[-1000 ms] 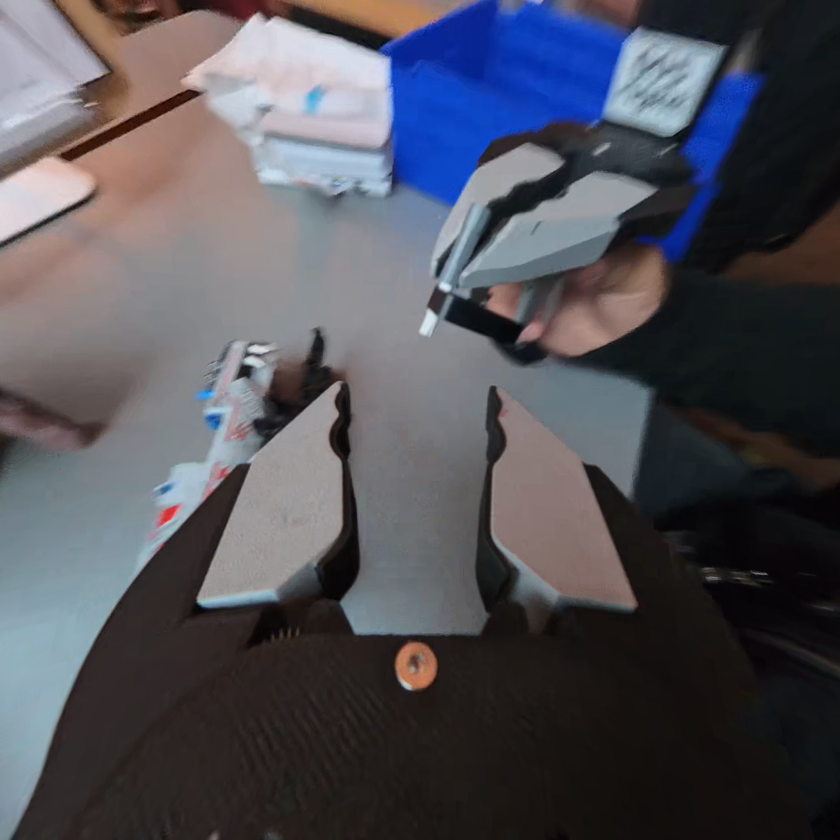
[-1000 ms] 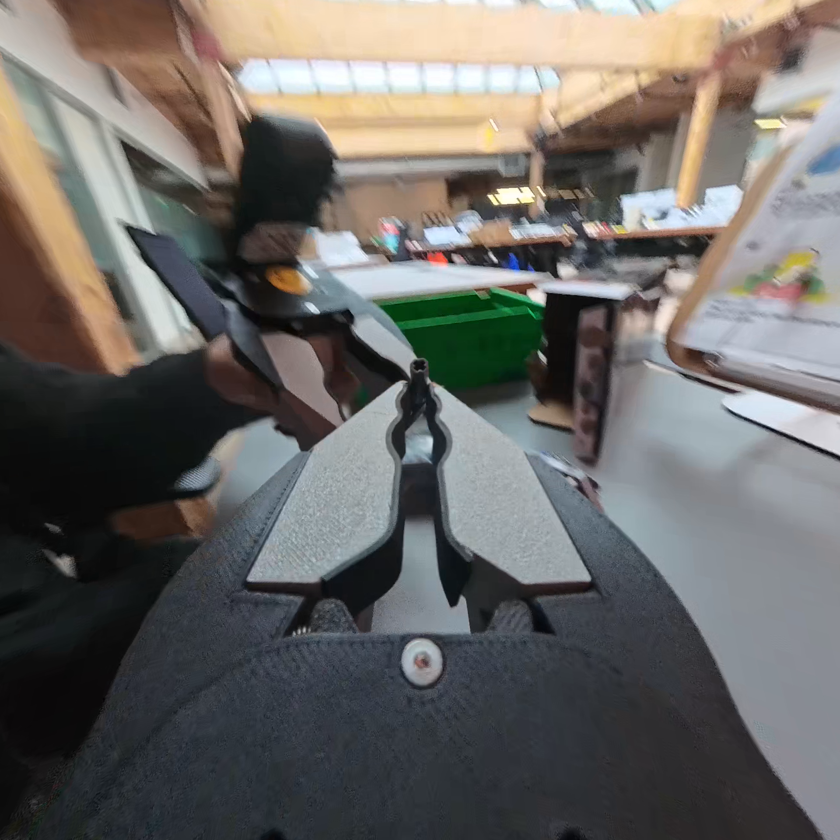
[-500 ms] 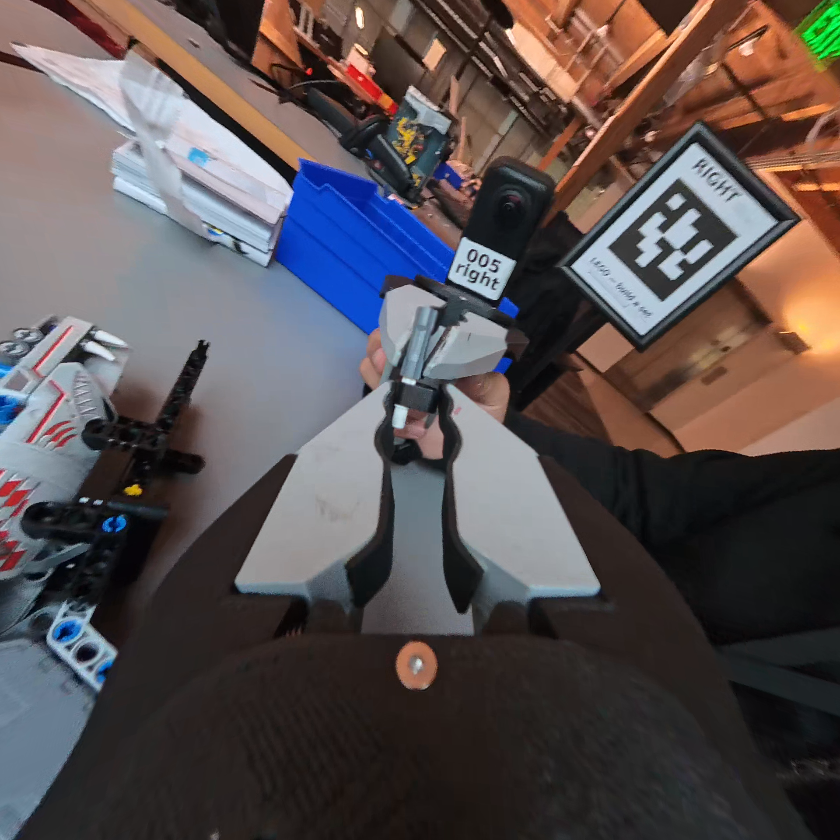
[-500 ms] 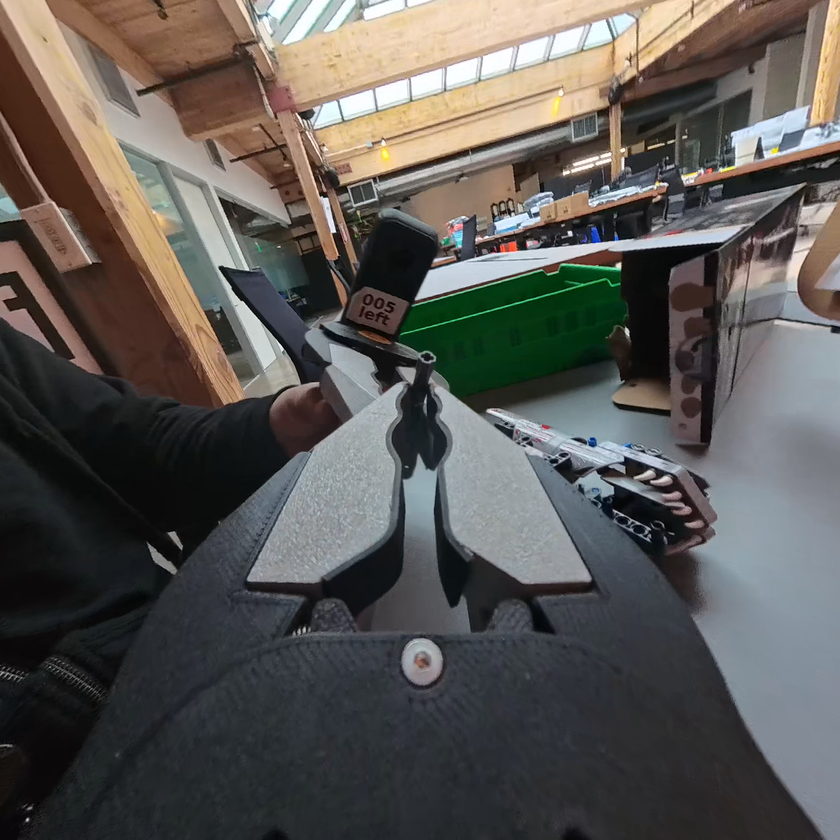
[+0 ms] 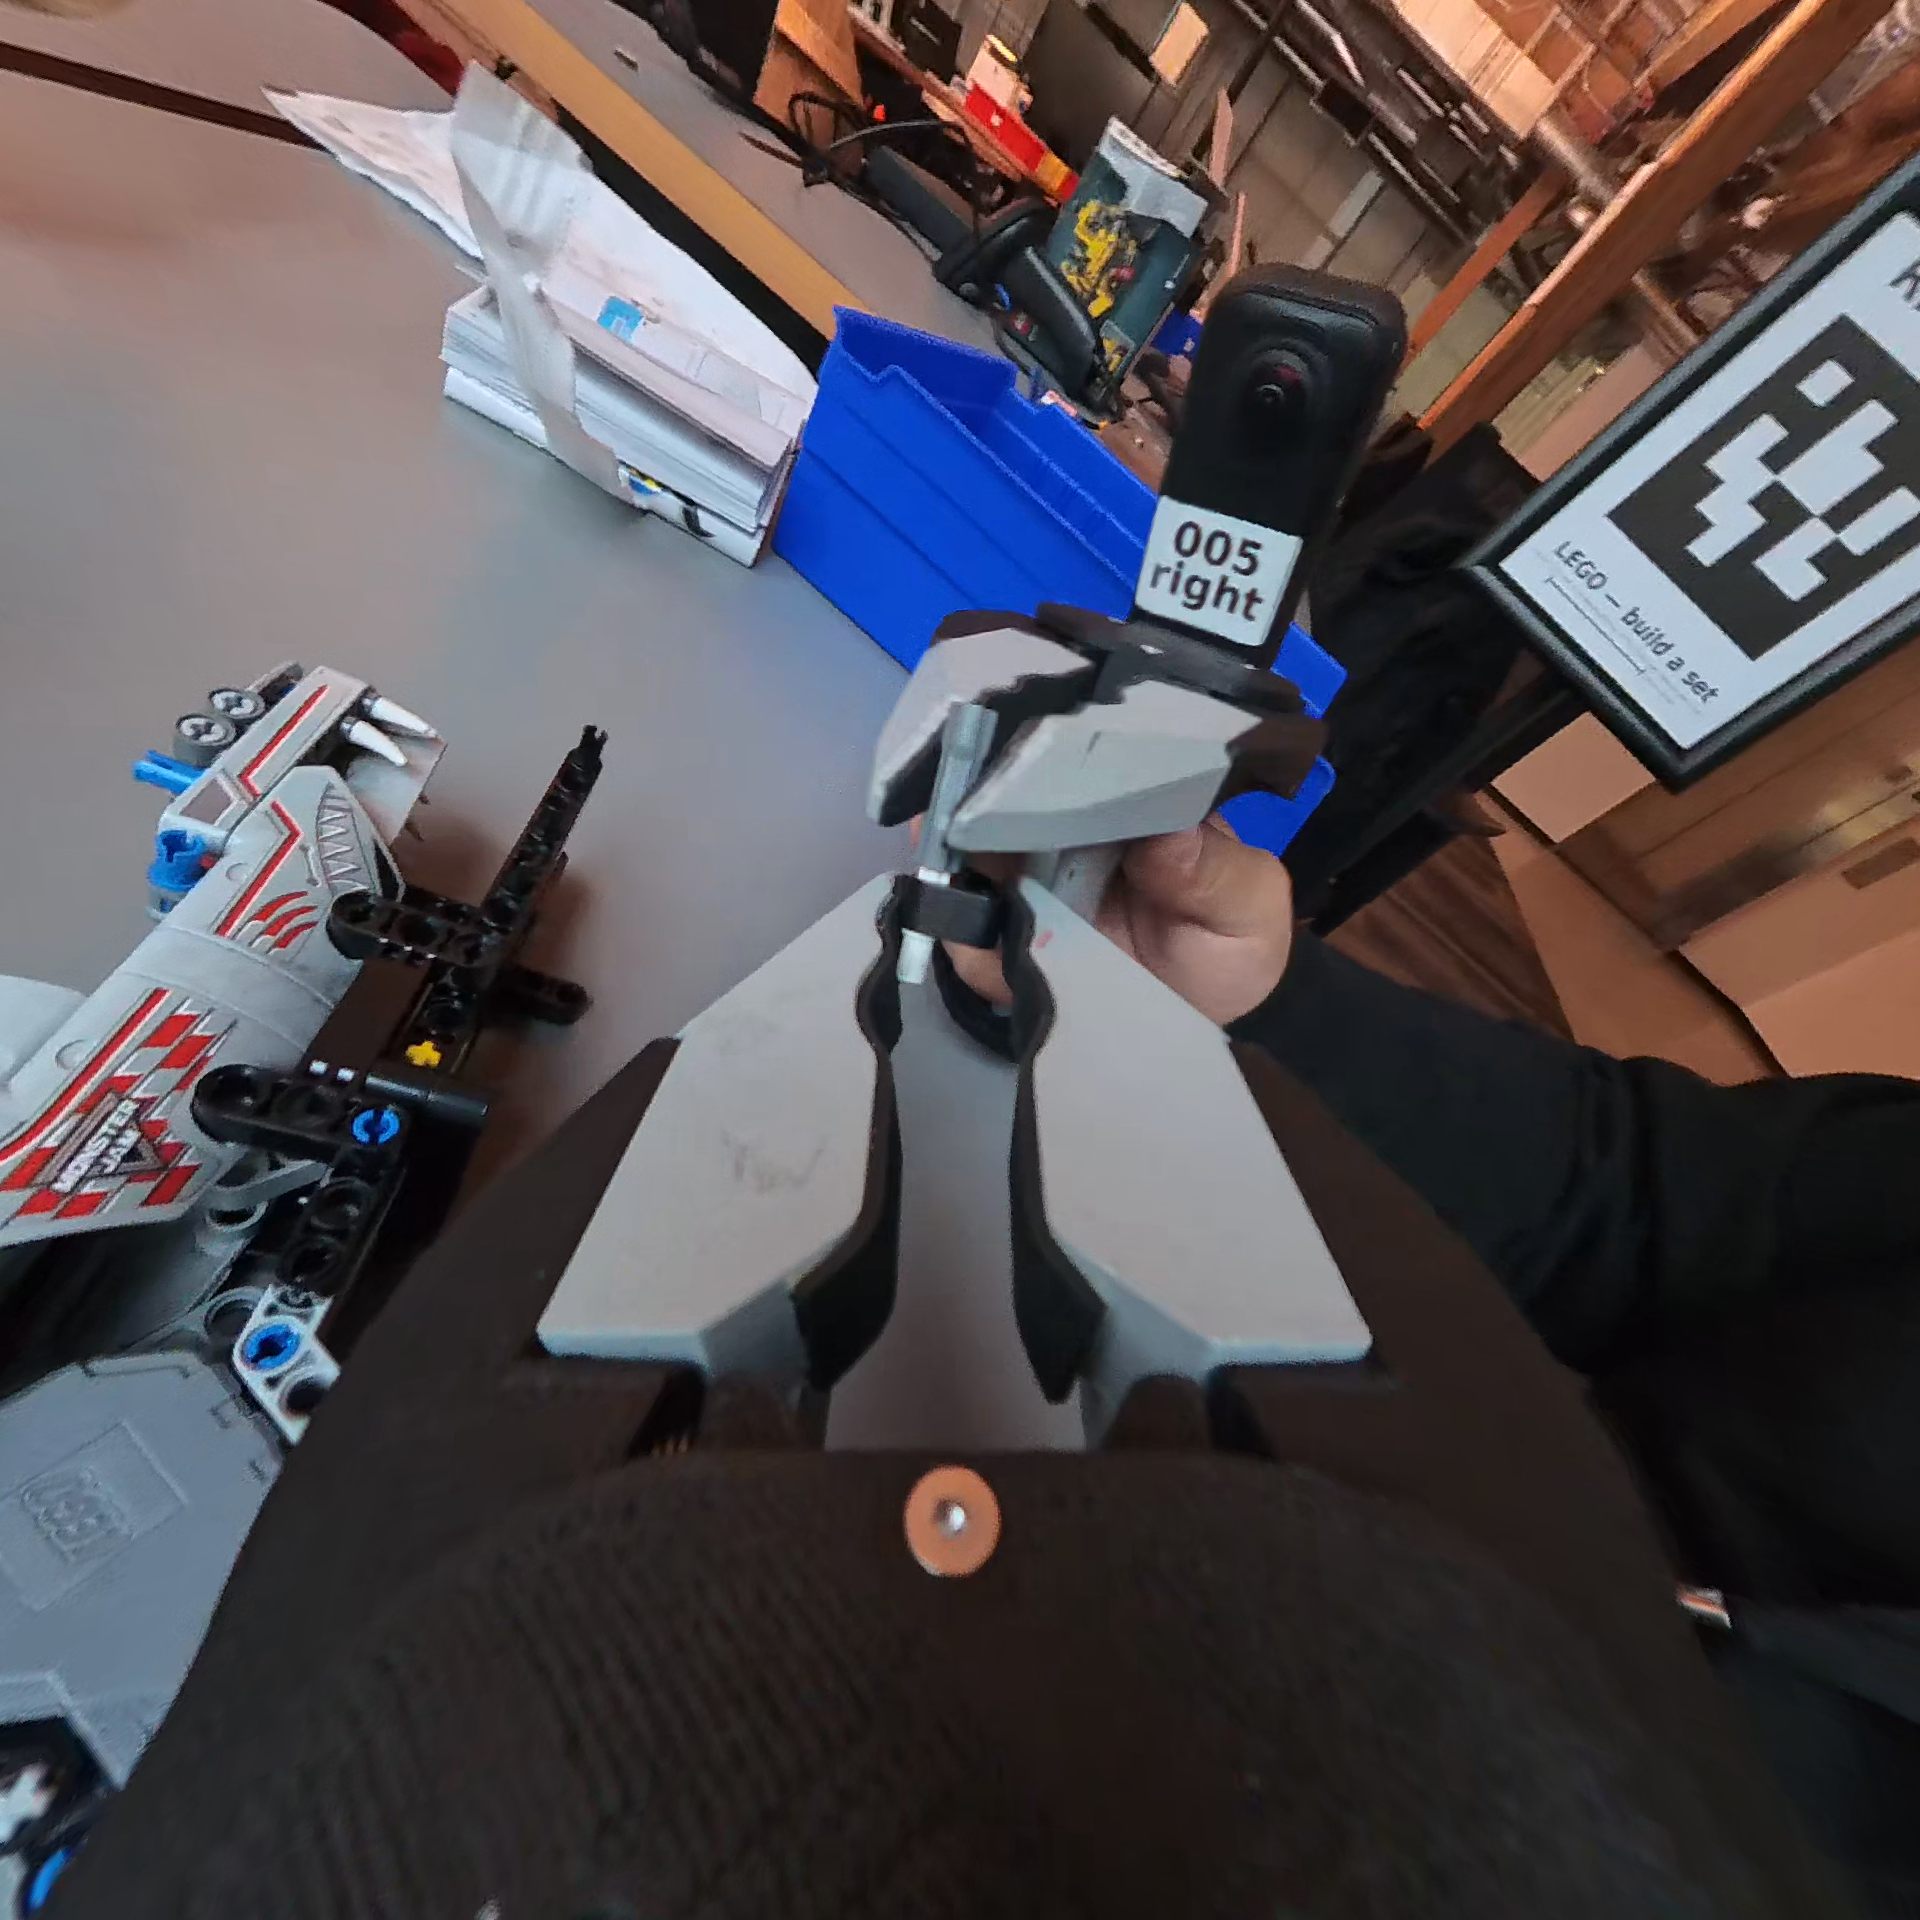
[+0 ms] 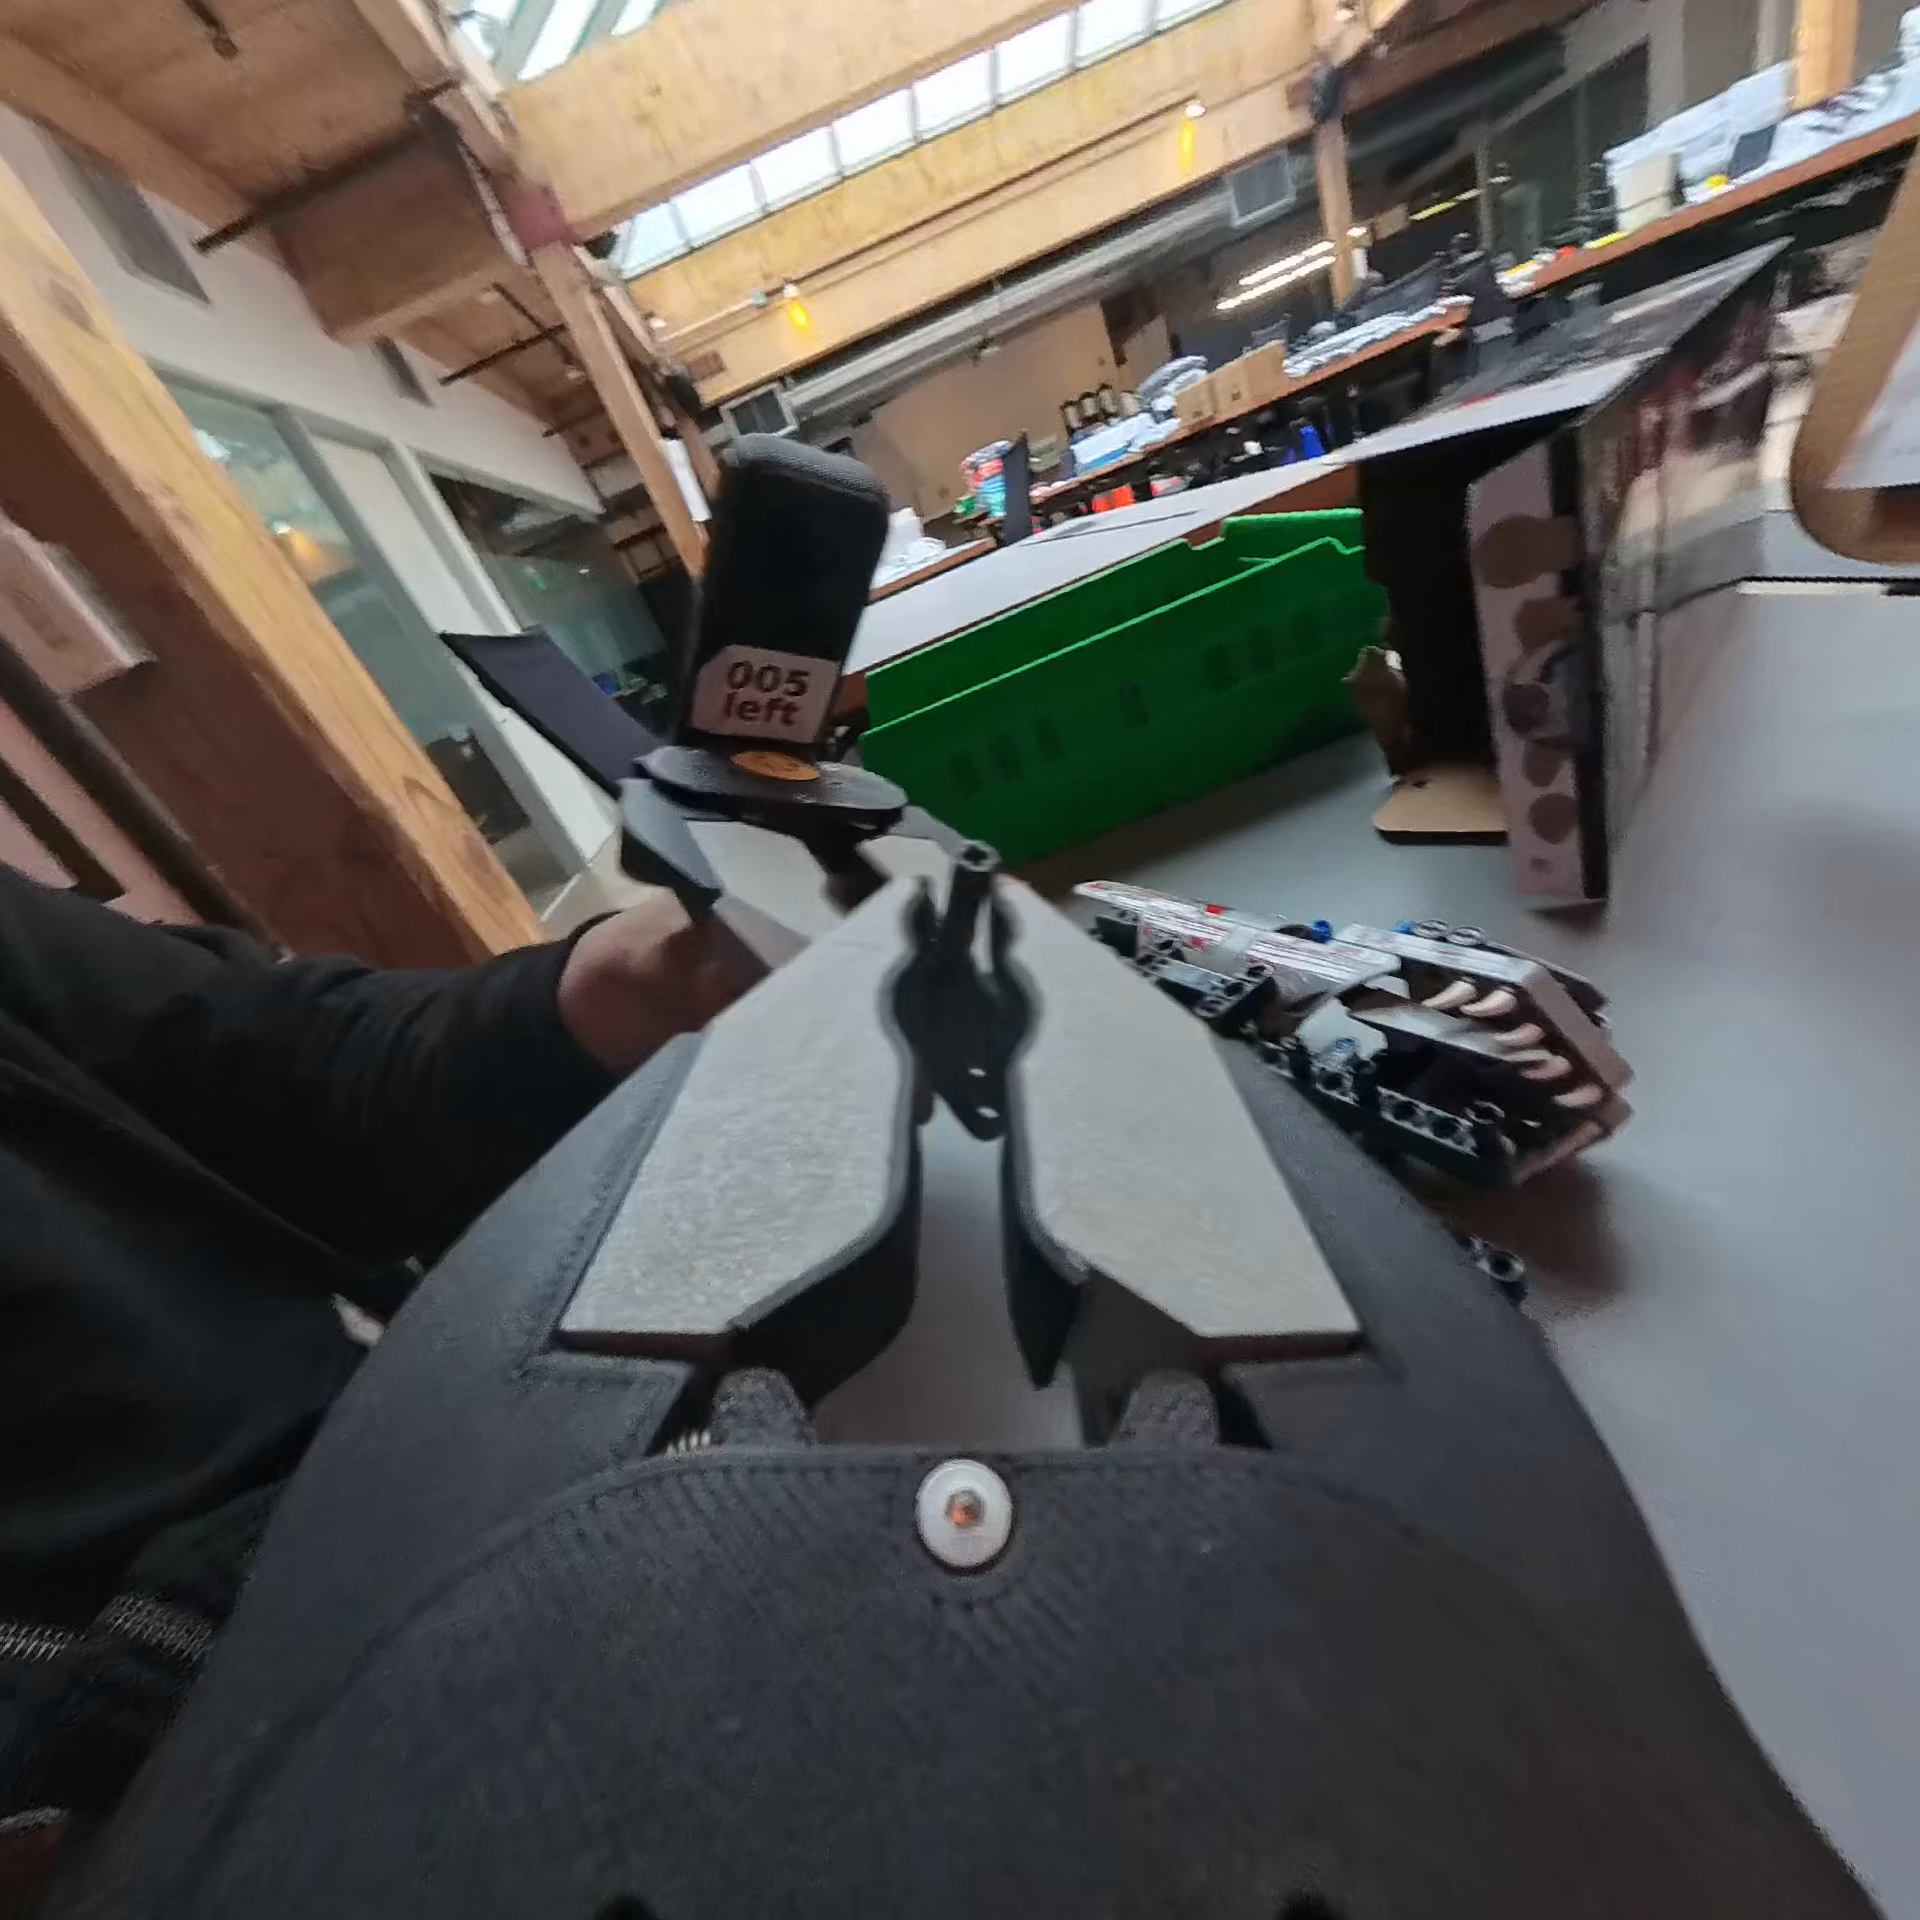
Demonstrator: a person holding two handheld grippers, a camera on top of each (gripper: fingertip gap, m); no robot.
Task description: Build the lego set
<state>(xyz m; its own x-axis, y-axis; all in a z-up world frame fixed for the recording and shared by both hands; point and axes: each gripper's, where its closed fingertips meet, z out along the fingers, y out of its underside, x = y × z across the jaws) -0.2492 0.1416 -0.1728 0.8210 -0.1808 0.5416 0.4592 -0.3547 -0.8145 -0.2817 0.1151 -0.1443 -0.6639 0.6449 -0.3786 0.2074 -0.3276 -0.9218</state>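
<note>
Grey bench (image 5: 260,436) in a timber-beamed workshop: 2 grippers meet in the air over its near edge.
Left gripper (image 5: 951,935) fingers, wide 1.0 s ago, are now narrowed on a small black piece (image 5: 951,914) that the right gripper (image 6: 961,925) also pinches by its grey axle. Lego model (image 5: 197,997) lies on the bench left of them, as 0.5 s ago. Each gripper's camera carries a printed tag; a marker sign (image 5: 1766,499) stands right. Open bench lies between the model, paper stack (image 5: 623,405) and blue bin (image 5: 966,499).
</note>
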